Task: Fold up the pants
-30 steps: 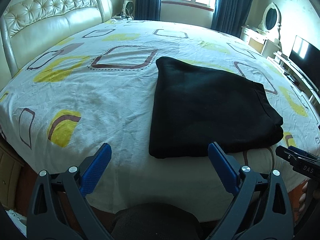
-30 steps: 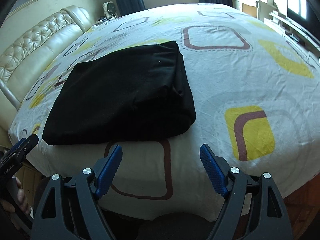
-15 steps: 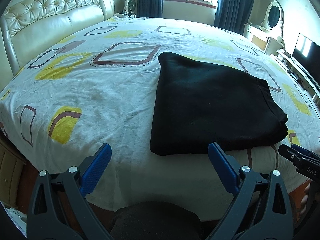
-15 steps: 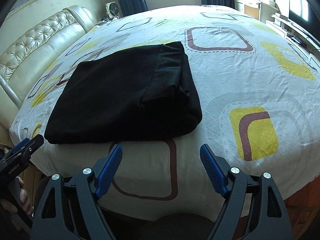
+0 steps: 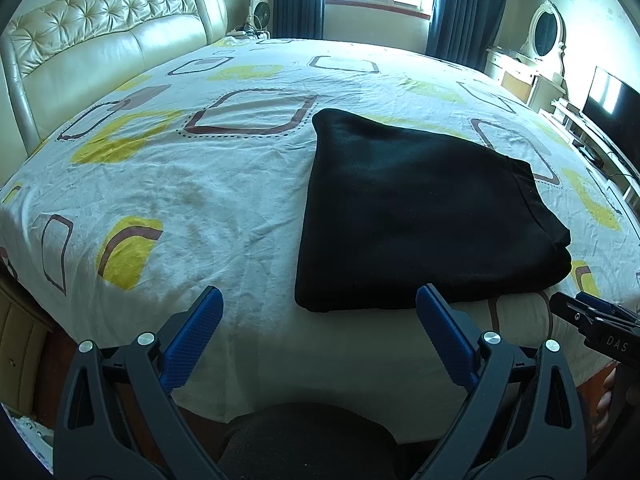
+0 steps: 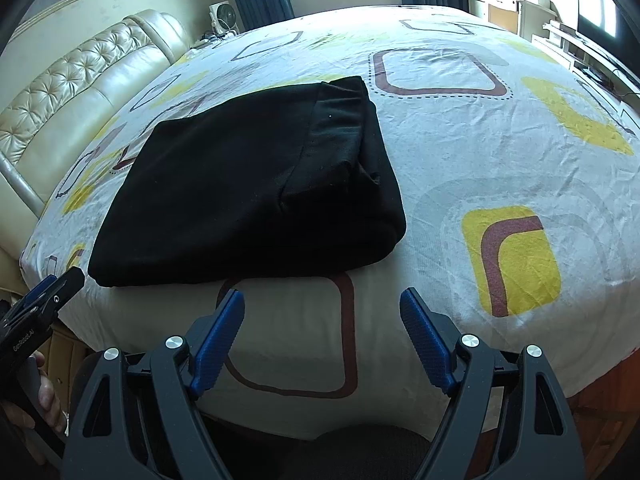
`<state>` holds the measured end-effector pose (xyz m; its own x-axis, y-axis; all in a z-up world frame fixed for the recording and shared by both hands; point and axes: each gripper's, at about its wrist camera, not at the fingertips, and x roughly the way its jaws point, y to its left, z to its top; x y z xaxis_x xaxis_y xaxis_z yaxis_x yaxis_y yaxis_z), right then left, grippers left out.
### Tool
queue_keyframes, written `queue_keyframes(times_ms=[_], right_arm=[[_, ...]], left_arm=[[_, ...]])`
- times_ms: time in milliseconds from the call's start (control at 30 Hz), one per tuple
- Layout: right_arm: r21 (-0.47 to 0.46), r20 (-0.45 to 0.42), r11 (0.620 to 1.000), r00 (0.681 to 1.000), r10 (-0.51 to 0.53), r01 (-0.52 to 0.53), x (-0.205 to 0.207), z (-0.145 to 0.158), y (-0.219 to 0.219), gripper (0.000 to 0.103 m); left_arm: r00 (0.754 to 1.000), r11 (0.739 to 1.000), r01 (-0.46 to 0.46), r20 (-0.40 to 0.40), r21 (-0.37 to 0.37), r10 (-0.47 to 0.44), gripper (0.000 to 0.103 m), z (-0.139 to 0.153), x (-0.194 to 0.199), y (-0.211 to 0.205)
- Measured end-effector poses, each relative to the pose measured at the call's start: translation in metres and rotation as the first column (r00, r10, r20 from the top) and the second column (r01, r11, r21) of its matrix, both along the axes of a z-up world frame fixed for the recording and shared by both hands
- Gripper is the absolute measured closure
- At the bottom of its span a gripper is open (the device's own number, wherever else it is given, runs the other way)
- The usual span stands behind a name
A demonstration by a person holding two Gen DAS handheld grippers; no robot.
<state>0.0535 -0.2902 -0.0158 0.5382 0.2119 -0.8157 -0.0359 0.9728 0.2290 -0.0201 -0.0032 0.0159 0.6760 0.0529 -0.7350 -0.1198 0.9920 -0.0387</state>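
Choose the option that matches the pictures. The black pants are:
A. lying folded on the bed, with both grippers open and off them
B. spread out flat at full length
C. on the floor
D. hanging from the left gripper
A: the black pants lie as a compact folded stack on the bed, while the left gripper and right gripper stand open, holding nothing.

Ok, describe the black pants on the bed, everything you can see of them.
The black pants are plain, matte, soft-looking fabric, folded into a flat, layered, roughly rectangular bundle. A banded edge, probably the waistband, lies on top toward the right end, where the layers stack thickest. They rest on the patterned bedsheet near its front edge. Neither hand-held gripper touches them; both are open and short of the bundle.
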Motion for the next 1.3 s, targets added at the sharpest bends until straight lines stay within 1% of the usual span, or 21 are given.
queue_keyframes(times_ms=[100,200,367,1033,1300], right_arm=[[-0.001,0.002,1.0,1.0,0.002,-0.002,-0.0003,0.0002,0.0003,0.024],[0.001,-0.002,1.0,1.0,0.003,-0.003,-0.0002,-0.0002,0.0002,0.024],[0.002,-0.003,1.0,1.0,0.002,-0.002,-0.0005,-0.0005,0.0007,0.024],[0.004,-0.015,1.0,1.0,-0.006,0.006,-0.0015,-0.0033,0.0005,0.024],[0.005,-0.02,1.0,1.0,-0.003,0.003,-0.0007,-0.0047,0.0009,0.024]], left_arm=[[1.0,1.0,0.001,-0.001,-0.009,-0.001,0.006,0.0005,0.0001,0.0004],[1.0,1.0,0.009,0.005,0.005,-0.009,0.006,0.0014,-0.0004,-0.0015],[1.0,1.0,0.017,0.004,0.005,-0.017,0.006,0.0015,-0.001,-0.0027],[1.0,1.0,0.012,0.002,-0.003,-0.012,0.006,0.0005,-0.0019,-0.0024],[1.0,1.0,0.015,0.009,0.012,-0.015,0.006,0.0023,-0.0025,-0.0044]])
